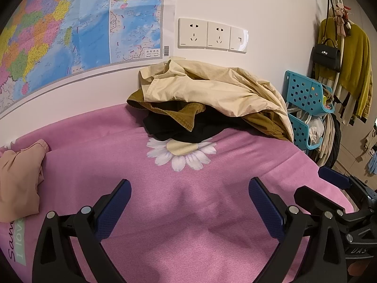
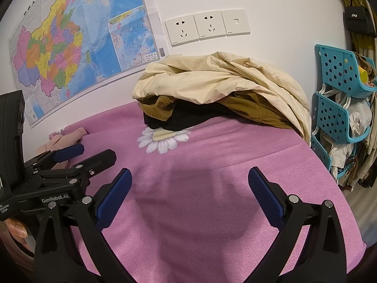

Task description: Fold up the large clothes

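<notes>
Currently both of my grippers hover empty over the pink bed cover [image 1: 99, 146]: the left gripper [image 1: 189, 202] has its blue-padded fingers [image 1: 113, 208] spread wide apart, and the right gripper [image 2: 189, 193] stands equally open, nothing between its fingers [image 2: 266, 198]. The clothes to be folded lie heaped at the far edge of the bed against the wall: a cream jacket [image 1: 212, 87] on top, an olive-brown garment [image 1: 179, 114] beneath it, and a black garment [image 1: 179, 132] at the bottom, its edge overlapping the printed daisy [image 1: 181, 152]. A separate pink garment [image 1: 18, 179] lies bunched to the left, near the left gripper. The chief risk, as I judge it, is layering: a pinch taken too deep into the heap would catch the olive-brown fabric together with the cream jacket and drag both. A second risk lies at the right, where the jacket hangs over the bed's edge beside the blue basket rack [image 1: 306, 103]; a careless pull could send it sliding off or snag it there.
</notes>
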A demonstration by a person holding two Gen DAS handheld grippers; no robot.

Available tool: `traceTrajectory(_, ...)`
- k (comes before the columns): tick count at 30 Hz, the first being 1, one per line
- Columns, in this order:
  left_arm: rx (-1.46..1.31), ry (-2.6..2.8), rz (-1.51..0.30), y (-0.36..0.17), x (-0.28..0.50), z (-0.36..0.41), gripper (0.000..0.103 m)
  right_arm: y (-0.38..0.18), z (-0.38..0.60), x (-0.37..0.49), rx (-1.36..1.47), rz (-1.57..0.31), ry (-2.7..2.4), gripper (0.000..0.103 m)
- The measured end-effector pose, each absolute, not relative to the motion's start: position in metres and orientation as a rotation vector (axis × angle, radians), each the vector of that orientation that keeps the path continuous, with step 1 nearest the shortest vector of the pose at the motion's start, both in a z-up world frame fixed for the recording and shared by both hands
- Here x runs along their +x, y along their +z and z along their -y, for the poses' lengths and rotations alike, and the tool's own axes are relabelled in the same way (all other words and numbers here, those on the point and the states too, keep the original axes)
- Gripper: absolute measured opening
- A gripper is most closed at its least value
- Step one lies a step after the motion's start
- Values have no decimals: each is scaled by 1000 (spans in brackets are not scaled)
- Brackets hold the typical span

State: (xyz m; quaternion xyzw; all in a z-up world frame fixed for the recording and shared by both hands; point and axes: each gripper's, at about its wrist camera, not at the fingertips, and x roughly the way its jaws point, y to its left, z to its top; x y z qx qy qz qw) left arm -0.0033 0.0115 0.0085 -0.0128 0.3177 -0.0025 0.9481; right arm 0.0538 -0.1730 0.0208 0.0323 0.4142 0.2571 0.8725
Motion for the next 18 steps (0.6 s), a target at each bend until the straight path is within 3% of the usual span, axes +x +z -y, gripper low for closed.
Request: traceTrajectory(18,-35,-6,-643,11,3,-12,96,23,169,67,33,-851,549,97)
